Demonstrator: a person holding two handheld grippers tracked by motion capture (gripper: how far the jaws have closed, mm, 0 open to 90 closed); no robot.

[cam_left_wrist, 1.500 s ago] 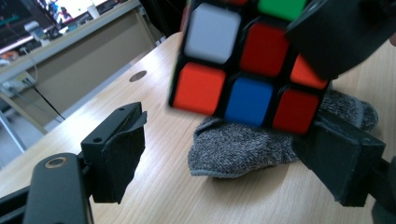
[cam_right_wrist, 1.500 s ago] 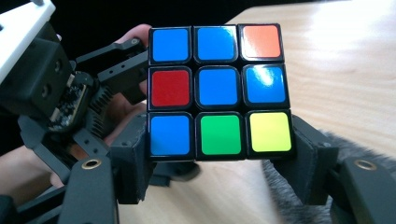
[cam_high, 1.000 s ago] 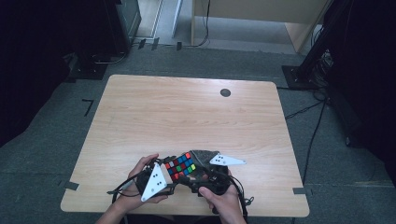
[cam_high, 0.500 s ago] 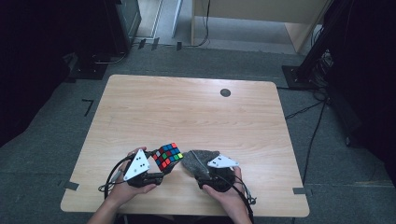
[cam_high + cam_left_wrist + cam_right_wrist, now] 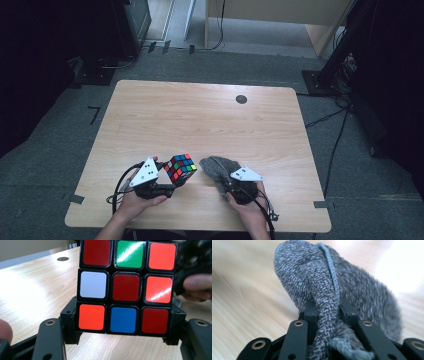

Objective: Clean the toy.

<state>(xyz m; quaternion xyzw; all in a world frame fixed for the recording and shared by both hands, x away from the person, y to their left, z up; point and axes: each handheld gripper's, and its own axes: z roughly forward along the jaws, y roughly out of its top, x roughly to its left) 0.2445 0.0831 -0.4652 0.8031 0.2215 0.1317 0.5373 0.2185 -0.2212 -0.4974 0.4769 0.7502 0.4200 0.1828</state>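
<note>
I am holding the puzzle cube (image 5: 180, 169) clamped in the left tongs (image 5: 167, 189) near the table's (image 5: 200, 115) front edge; rigid and slick, it is sitting best gripped on flat opposite faces, while the right tongs (image 5: 226, 186) are pinching the soft grey cloth (image 5: 218, 169) by a bunched fold

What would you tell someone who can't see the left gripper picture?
A puzzle cube fills the middle, gripped at its bottom corners by two black jaws. Its near face shows red, orange, green, white and blue squares. A wooden table stretches behind it.
</note>
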